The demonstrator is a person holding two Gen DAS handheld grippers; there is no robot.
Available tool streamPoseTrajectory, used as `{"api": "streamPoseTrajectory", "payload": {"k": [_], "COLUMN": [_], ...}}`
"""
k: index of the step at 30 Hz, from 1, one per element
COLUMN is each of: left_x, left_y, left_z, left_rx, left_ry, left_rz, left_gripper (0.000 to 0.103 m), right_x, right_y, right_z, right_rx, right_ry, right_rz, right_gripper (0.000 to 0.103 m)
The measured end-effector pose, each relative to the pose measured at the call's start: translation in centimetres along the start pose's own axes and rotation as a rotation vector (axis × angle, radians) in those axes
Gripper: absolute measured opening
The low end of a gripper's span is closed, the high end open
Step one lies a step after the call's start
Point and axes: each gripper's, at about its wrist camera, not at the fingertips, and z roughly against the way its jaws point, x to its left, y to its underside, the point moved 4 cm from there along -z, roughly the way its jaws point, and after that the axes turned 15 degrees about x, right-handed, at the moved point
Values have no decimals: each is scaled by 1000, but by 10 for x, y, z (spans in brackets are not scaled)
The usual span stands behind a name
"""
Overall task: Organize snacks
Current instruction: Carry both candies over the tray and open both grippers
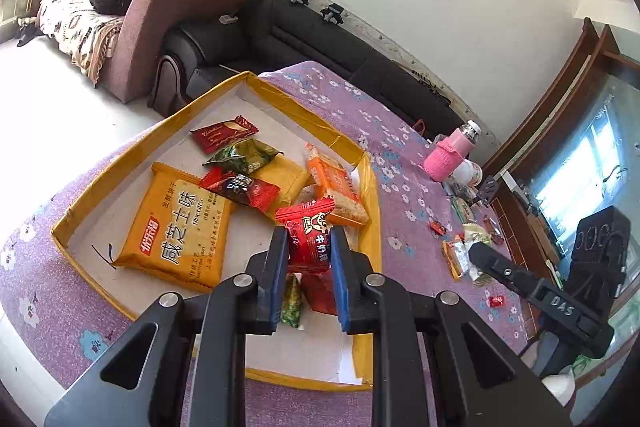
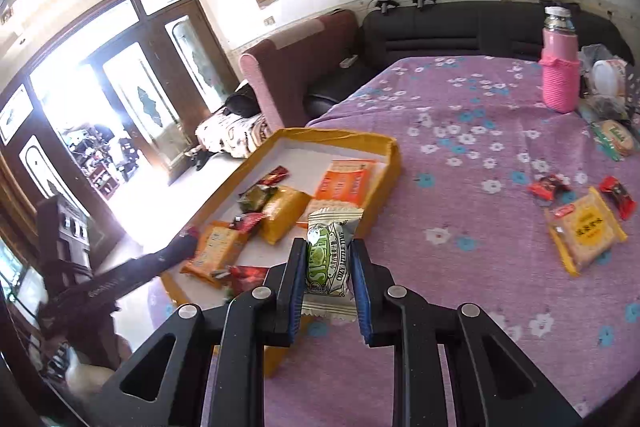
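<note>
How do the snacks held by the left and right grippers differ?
Colour: the left gripper pinches a red packet; the right gripper pinches a white-and-green packet.
Place: the red packet hangs over the yellow tray, above snacks already in it; the white-and-green packet is near the tray's edge, mostly over the purple tablecloth.
Shared: both are small sealed wrappers, clamped between blue pads.

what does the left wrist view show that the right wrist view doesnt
Only the left wrist view shows the red snack packet clamped in the left hand-held gripper over the yellow tray. Only the right wrist view shows the white-green snack packet held by the right hand-held gripper, plus the glass doors. Both show the tray, pink bottle and purple tablecloth.
</note>
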Motion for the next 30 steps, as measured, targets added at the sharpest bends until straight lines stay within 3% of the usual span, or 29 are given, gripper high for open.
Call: {"api": "streamPoseTrajectory", "payload": {"k": [2,4,6,11,16,19,21,25,27,30], "left_x": [8,11,11,17,19,16,14,16,18,18], "left_y": [-9,-16,-21,-27,-21,-16,-12,-1,6,12], "left_z": [-3,-4,-8,-18,-15,-6,3,24,33,45], "left_rx": [11,11,10,36,59,31,2,-52,-66,-60], "left_ry": [-19,-13,-79,-133,-129,-140,-145,-106,-80,2], "left_rz": [2,-12,-47,-67,-63,-64,-55,-2,46,105], "left_gripper": [18,18,18,18,23,35,55,58,68,72], "right_x": [16,32,44,48,44,49,52,51,49,40], "right_y": [-8,-13,-19,-36,-32,-29,-25,-23,-23,-15], "right_z": [-4,-6,-13,-58,-107,-126,-129,-109,-91,-68], "right_rx": [10,7,9,102,203,220,222,163,120,69], "right_ry": [-75,-91,-59,-12,6,29,19,-1,-8,-1], "right_rz": [-17,-8,25,21,4,32,45,42,43,37], "right_gripper": [22,22,22,22,22,25,28,38,42,49]}}
